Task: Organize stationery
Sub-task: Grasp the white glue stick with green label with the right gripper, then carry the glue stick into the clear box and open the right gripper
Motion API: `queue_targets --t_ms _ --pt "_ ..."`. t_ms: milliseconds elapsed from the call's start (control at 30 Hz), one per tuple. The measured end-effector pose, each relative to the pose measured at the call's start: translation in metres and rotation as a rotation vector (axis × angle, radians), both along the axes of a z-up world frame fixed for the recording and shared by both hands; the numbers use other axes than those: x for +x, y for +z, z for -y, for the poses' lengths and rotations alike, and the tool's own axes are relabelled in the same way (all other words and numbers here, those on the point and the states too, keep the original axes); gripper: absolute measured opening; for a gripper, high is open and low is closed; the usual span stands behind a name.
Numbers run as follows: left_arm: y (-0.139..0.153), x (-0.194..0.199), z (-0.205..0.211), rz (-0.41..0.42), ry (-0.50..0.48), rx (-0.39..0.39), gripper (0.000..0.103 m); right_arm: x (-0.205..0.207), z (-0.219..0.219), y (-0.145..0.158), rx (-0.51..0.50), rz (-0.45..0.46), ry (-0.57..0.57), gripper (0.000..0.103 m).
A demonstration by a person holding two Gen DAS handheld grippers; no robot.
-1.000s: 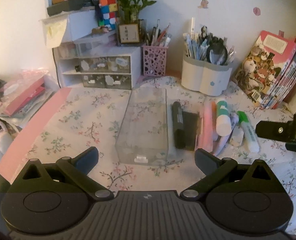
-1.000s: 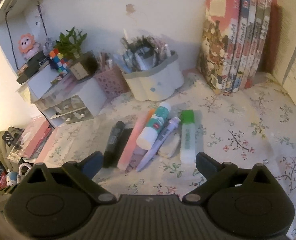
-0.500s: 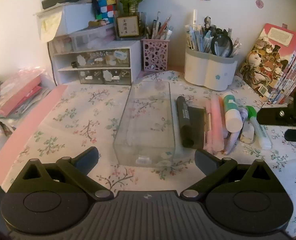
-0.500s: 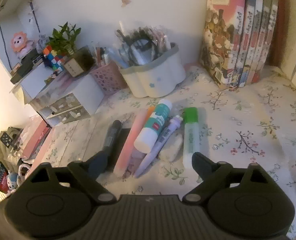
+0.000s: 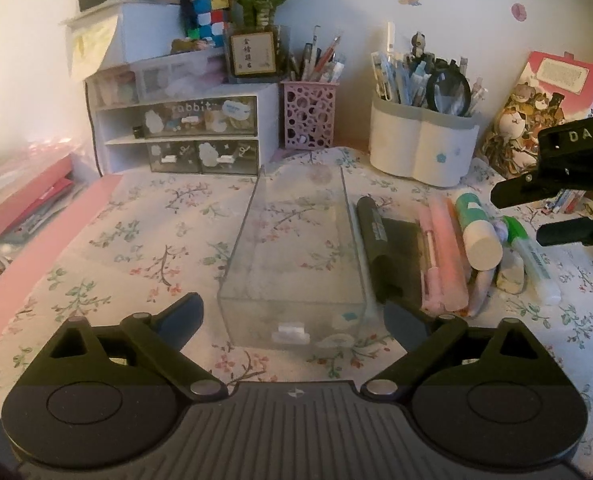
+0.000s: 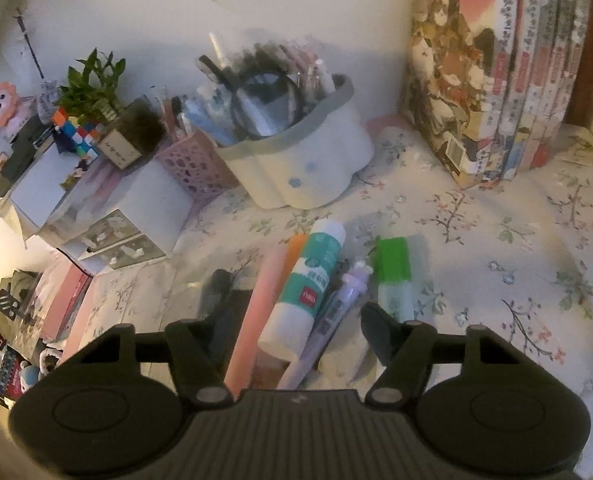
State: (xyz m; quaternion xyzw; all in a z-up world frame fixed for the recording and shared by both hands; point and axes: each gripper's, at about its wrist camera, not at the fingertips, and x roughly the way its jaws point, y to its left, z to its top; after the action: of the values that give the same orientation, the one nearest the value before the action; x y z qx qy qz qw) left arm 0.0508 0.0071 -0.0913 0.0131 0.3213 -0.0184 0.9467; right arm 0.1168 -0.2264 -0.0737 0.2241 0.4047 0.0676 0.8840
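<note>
Left wrist view: the left gripper (image 5: 292,316) has just been closing, yet its jaws stand apart, one finger on either side of the near end of the clear plastic tray (image 5: 296,252); whether the pads touch its walls cannot be told. The tray lies lengthwise mid-bench on the floral cloth (image 5: 136,240), nothing inside. Just beside its right wall lies a black marker (image 5: 370,226) on a dark flat case (image 5: 402,248). Further toward the right edge follow pink pens (image 5: 442,256), a glue stick (image 5: 476,232), a purple pen (image 5: 484,280), a white eraser (image 5: 510,274) and a green highlighter (image 5: 530,254). The right gripper (image 5: 524,216) enters from the right edge, above the highlighter. Along the back edge stand a small drawer unit (image 5: 184,136), a pink mesh pen cup (image 5: 310,114) and a white pen holder (image 5: 420,148).

Right wrist view: the right gripper (image 6: 296,328) has just been closing; its jaws stand apart around the row of stationery, clamped on nothing. The glue stick (image 6: 308,292), the purple pen (image 6: 332,320) and the pink pens (image 6: 256,312) lie between the fingers; the green highlighter (image 6: 394,276) runs up to the right finger (image 6: 380,332), contact uncertain. The white pen holder (image 6: 296,164) and upright books (image 6: 492,80) stand at the back edge.
</note>
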Motion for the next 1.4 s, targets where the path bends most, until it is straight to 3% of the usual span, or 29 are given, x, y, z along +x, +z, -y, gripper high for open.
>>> queue_targets --t_ms 233,467,600,1133,1300,1400 --pt "-0.014 0.009 -0.003 0.000 -0.016 -0.013 0.074 0.028 -0.004 -0.008 -0.008 -0.031 0.007 0.035" --pt "-0.023 0.011 -0.005 0.029 -0.014 -0.020 0.073 0.059 -0.018 -0.017 -0.066 -0.100 0.054 0.029" --pt "-0.023 0.013 -0.007 0.032 -0.007 -0.027 0.073 0.068 -0.025 -0.023 -0.116 -0.137 0.070 0.020" --pt "-0.024 0.013 -0.006 0.032 -0.013 -0.021 0.073 0.064 -0.001 -0.029 0.081 -0.160 -0.026 0.014" --pt "-0.024 0.014 -0.005 0.032 -0.015 -0.018 0.073 0.055 0.002 -0.015 0.101 -0.126 -0.049 0.014" --pt "-0.024 0.014 -0.005 0.033 -0.017 -0.016 0.073 0.054 -0.008 -0.003 0.138 -0.105 -0.007 0.014"
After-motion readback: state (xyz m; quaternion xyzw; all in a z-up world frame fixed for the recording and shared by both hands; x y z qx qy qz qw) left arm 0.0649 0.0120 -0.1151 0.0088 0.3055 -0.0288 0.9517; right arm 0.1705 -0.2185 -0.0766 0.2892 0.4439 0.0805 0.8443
